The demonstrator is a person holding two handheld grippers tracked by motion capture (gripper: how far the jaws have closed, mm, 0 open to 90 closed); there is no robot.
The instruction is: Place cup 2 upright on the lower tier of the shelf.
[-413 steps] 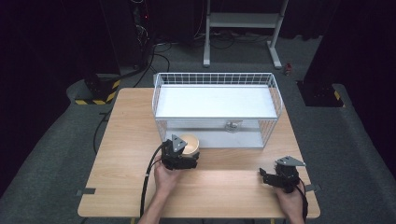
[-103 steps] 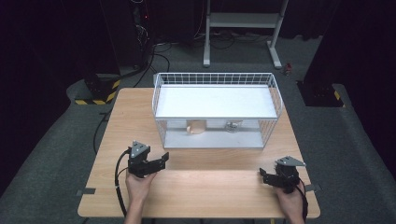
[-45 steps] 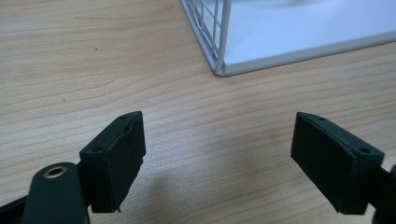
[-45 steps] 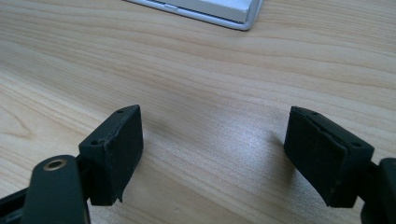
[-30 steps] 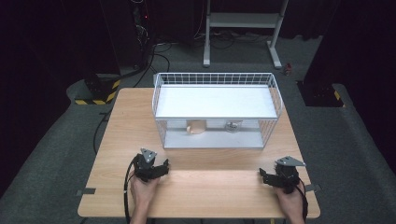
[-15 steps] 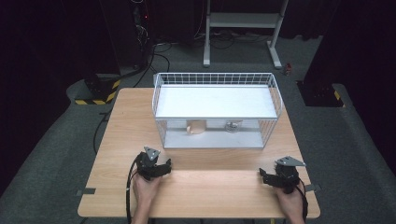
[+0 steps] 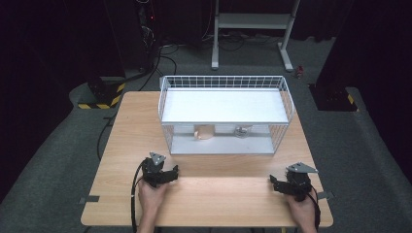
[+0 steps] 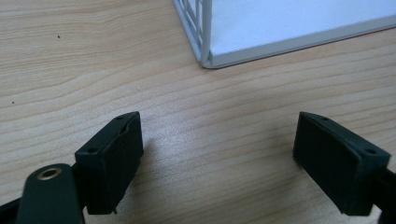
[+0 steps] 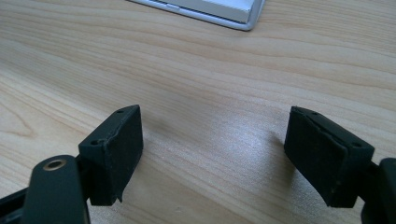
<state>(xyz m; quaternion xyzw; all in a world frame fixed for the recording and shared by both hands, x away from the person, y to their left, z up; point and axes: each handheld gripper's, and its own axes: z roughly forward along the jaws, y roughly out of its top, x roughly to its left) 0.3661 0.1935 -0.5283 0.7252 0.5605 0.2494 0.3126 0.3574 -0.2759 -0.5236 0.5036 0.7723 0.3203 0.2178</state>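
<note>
Both forearms come in from the near edge. The left hand [image 7: 151,199] holds the left hand-held gripper [image 7: 171,173] low over the bench, jaws spread wide with nothing between them. The right hand [image 7: 302,209] holds the right hand-held gripper [image 7: 273,183] low at the near right, its jaws likewise spread wide and empty. The two are well apart.

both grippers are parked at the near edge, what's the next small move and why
Probably none beyond lifting away. The tan cup and the small metal thing sit on the lower level of the wire rack. The left gripper and right gripper rest open and empty on the table, with only bare wood between the jaws.
</note>
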